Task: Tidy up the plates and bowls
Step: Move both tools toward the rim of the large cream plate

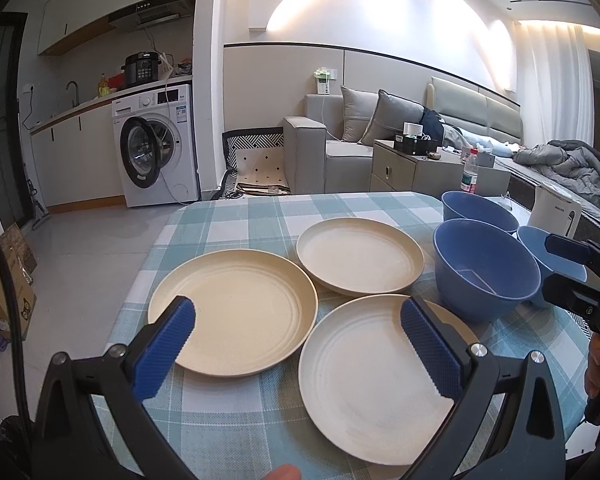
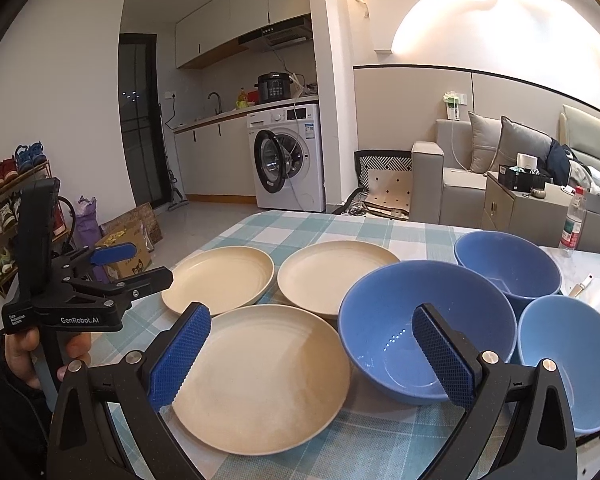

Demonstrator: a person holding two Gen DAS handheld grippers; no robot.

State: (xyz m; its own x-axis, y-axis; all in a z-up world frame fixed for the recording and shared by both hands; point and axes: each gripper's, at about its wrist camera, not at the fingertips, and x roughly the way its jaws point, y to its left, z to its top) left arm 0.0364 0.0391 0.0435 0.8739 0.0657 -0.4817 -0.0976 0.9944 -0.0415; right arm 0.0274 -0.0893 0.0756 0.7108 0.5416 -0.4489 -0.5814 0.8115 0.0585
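Note:
Three cream plates lie flat on the checked tablecloth [image 1: 236,220]: a left plate [image 1: 232,312], a far plate [image 1: 360,256] and a near plate [image 1: 376,380]. To their right stand three empty bowls: a dark blue bowl [image 2: 424,328], a second dark blue bowl [image 2: 508,264] behind it, and a lighter blue bowl [image 2: 568,360] at the right. My left gripper [image 1: 296,328] hangs open over the gap between the left and near plates, holding nothing. My right gripper [image 2: 312,332] is open above the near plate [image 2: 260,376] and the nearest bowl's rim, also holding nothing.
A white kettle [image 1: 556,208], a water bottle [image 2: 574,224] and a small knife [image 2: 580,284] sit past the bowls on the right. The table's left edge drops to the floor, with boxes [image 2: 128,256] and a shoe rack [image 2: 8,208] beyond. A hand [image 2: 28,356] holds the left gripper.

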